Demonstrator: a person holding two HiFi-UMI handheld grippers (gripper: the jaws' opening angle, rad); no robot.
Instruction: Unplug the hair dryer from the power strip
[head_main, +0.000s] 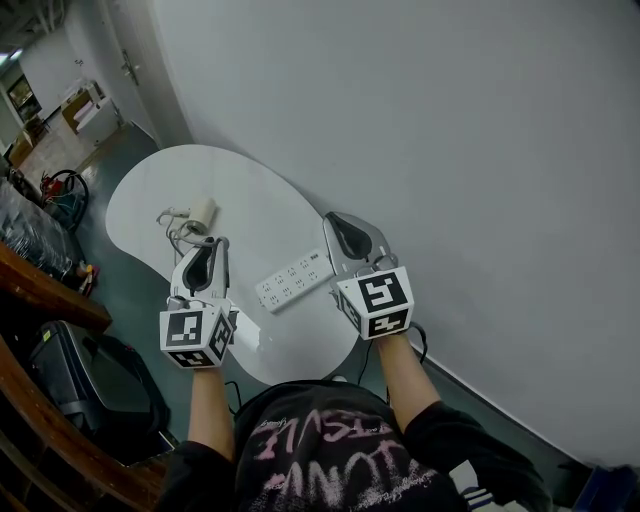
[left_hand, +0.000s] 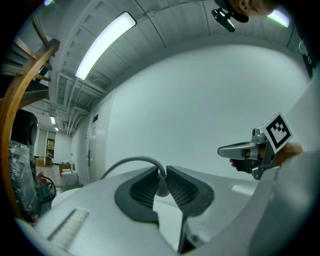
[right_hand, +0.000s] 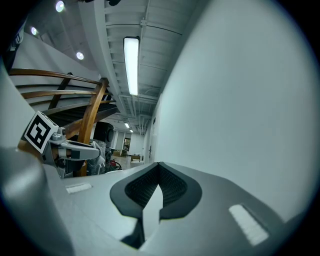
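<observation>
One small pale hair dryer (head_main: 201, 212) lies at the far left of the white table (head_main: 250, 190). Left gripper (head_main: 205, 252): jaws pinched tight on the grey cord (left_hand: 135, 159). White power strip (head_main: 293, 280) lies flat between the grippers. Right gripper (head_main: 342, 228): jaws closed together, nothing held.

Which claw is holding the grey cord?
The left claw: its jaws pinch the grey cord. The right claw is shut with nothing between its jaws.
</observation>
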